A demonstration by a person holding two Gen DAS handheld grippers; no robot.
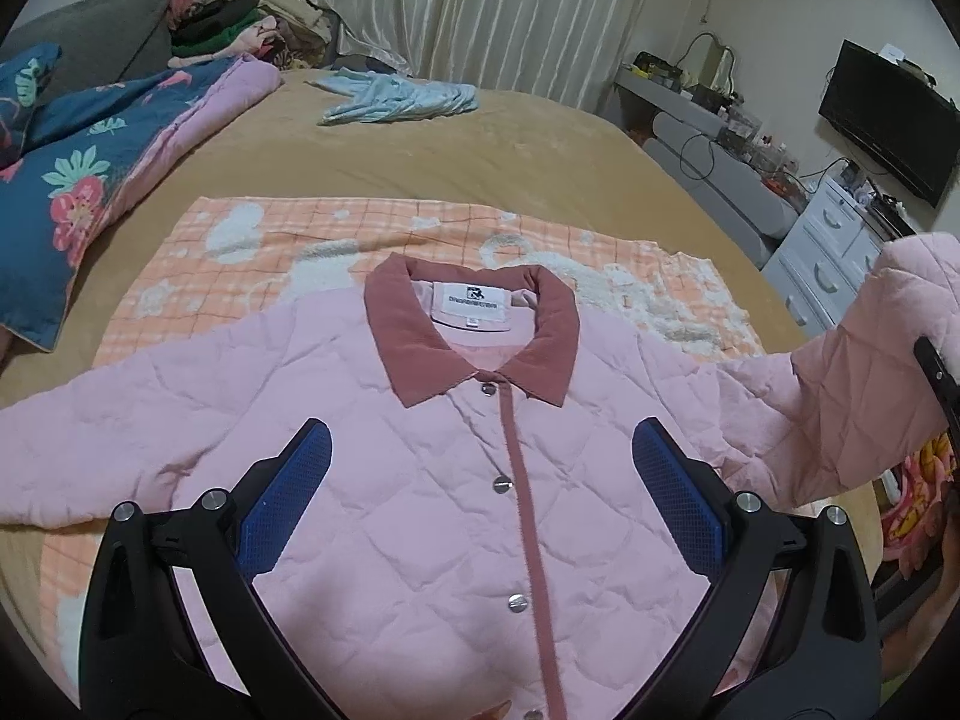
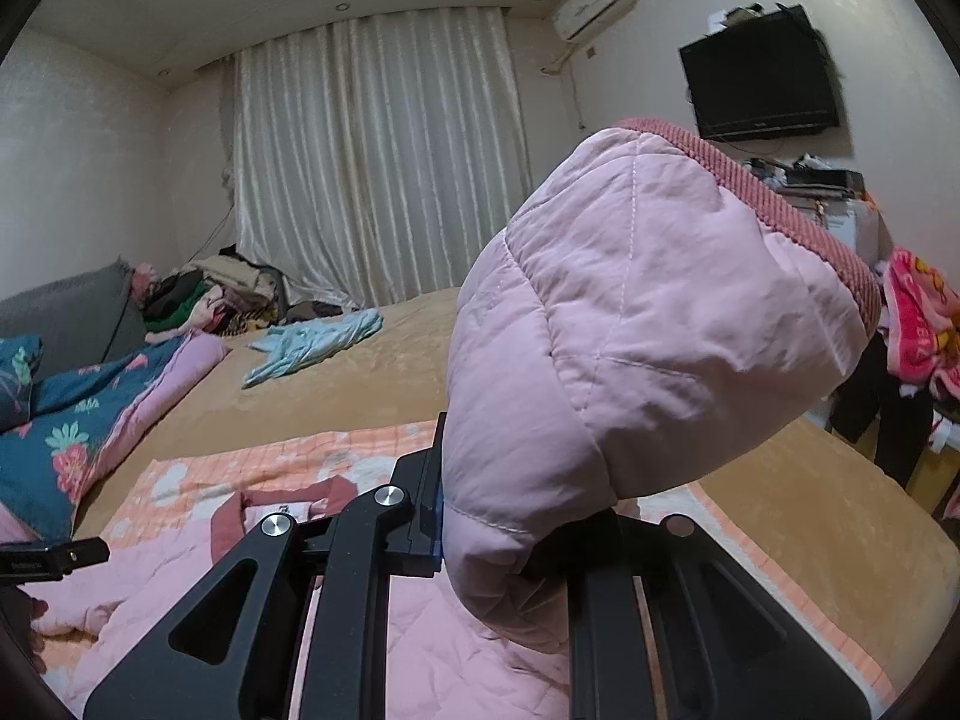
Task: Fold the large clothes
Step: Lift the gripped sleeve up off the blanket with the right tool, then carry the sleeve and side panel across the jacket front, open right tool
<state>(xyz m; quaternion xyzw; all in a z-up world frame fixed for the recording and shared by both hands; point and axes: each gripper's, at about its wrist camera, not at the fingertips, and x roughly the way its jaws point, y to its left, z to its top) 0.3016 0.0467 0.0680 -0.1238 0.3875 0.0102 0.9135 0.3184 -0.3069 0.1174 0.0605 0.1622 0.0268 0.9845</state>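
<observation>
A pink quilted jacket (image 1: 420, 480) with a dark pink collar (image 1: 474, 336) lies front up and snapped shut on an orange checked blanket (image 1: 300, 240). My left gripper (image 1: 480, 429) hovers open above its chest, blue pads wide apart with nothing between them. The jacket's right sleeve (image 1: 840, 396) is lifted off the bed. In the right wrist view my right gripper (image 2: 516, 516) is shut on that sleeve (image 2: 630, 312), which bunches up over the fingers with its ribbed cuff (image 2: 780, 204) on top. The right finger is hidden by the fabric.
The blanket lies on a tan bed (image 1: 480, 144). A light blue garment (image 1: 396, 99) is farther back, a floral quilt (image 1: 90, 150) at left, and a clothes pile (image 1: 240, 24) by the curtain. White drawers (image 1: 834, 252) and a TV (image 1: 894, 120) stand to the right.
</observation>
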